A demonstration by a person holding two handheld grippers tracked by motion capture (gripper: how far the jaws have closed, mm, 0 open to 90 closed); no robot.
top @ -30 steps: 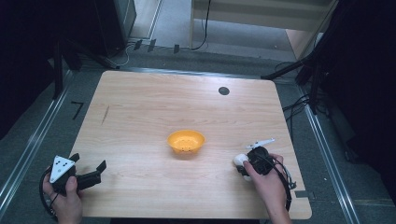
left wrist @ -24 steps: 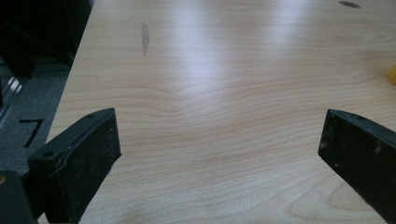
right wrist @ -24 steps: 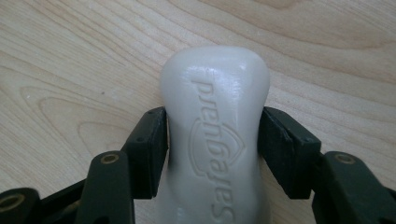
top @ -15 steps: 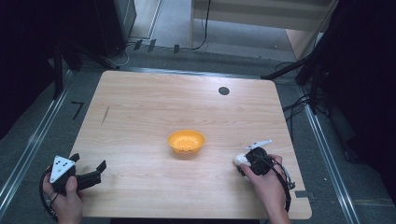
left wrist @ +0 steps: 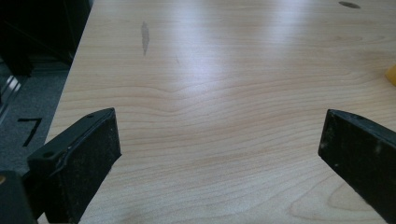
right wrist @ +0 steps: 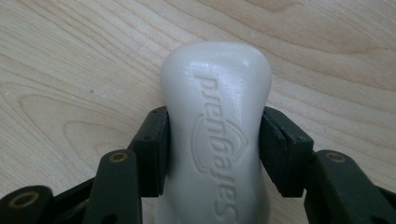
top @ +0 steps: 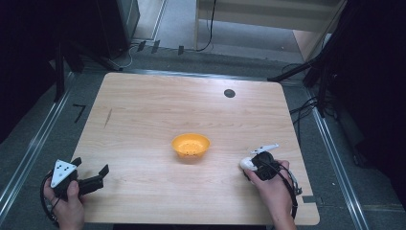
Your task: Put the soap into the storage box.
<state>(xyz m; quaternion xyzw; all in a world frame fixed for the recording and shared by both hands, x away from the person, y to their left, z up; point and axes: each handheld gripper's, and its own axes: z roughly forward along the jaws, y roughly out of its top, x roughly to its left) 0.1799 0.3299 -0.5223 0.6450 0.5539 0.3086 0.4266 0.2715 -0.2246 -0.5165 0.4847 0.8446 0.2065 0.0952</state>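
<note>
A white bar of soap [right wrist: 215, 135] is gripped by the right tongs [right wrist: 215, 140], with both black pads pressed against its narrowed waist. The jaws have just been closing, and the soap is clamped between them. Embossed lettering is seen on the soap's upper face, and its rounded far end juts out beyond the pads over the wooden bench [top: 158, 115]. In the high view the soap [top: 247, 163] is found near the bench's right front corner, just at the tip of the right tongs [top: 253, 165], which are held in the person's right hand [top: 274, 189].

The left tongs [left wrist: 219, 154] are held wide open, with nothing between the jaws and bare wood seen beyond them. In the high view they [top: 93, 176] are placed at the bench's left front edge.

An orange bowl [top: 190, 145] is seen around the middle of the bench, to the left of the soap and apart from it. A small dark round spot [top: 229, 93] is seen on the far part of the bench.
</note>
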